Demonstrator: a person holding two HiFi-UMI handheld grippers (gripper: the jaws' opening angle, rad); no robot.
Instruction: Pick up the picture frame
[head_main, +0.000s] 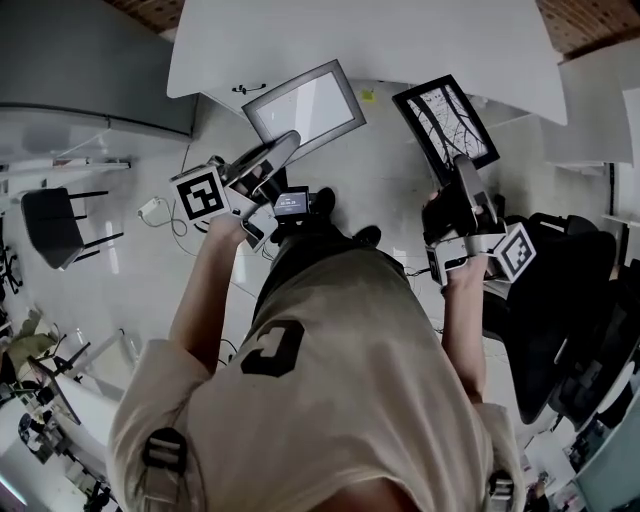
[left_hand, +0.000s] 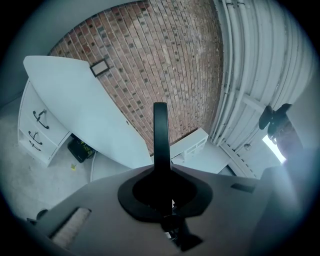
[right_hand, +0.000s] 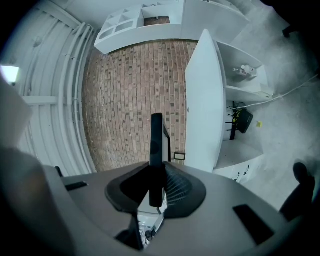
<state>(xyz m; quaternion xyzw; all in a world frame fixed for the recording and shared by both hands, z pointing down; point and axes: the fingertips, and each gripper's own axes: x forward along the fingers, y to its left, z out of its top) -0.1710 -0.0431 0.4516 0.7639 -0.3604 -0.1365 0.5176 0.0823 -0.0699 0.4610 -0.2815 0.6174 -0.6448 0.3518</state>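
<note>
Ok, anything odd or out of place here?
Two frames are in the air, not one: the left gripper holds a grey frame, the right gripper a black frame. Nothing looks damaged.

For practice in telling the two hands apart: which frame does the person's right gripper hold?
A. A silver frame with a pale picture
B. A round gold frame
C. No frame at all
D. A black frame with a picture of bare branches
D: in the head view the right gripper is closed on the lower edge of the black frame with the branch picture, while the silver frame is at the left gripper.
</note>
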